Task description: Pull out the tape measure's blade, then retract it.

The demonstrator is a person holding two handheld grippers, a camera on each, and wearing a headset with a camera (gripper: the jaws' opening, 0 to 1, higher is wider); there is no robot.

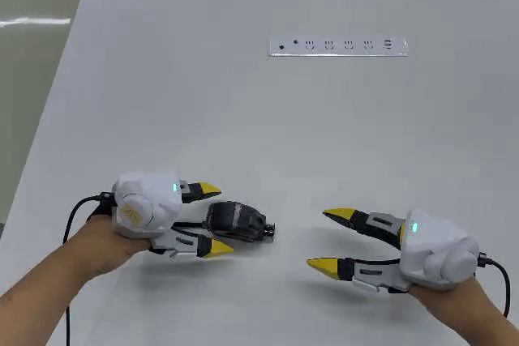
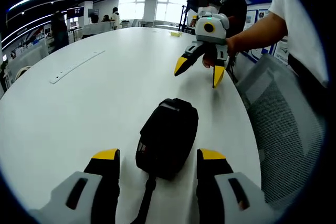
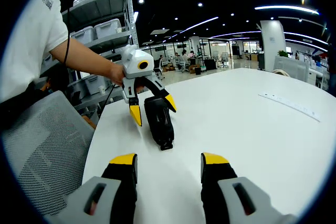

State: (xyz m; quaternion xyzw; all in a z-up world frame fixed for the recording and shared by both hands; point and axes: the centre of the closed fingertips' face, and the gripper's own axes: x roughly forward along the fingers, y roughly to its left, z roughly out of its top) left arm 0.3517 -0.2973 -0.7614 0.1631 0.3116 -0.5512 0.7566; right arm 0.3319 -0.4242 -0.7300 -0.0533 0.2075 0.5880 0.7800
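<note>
A black tape measure lies on the white table, its blade tip end pointing right. My left gripper is open, its yellow-tipped jaws on either side of the case without closing on it; in the left gripper view the tape measure lies between the fingertips. My right gripper is open a short way to the right of the case, with nothing between its jaws. In the right gripper view the tape measure lies ahead, with the left gripper straddling it.
A white power strip lies flat at the far side of the table. A mesh office chair stands at the table's near edge. A cable trails from the left gripper.
</note>
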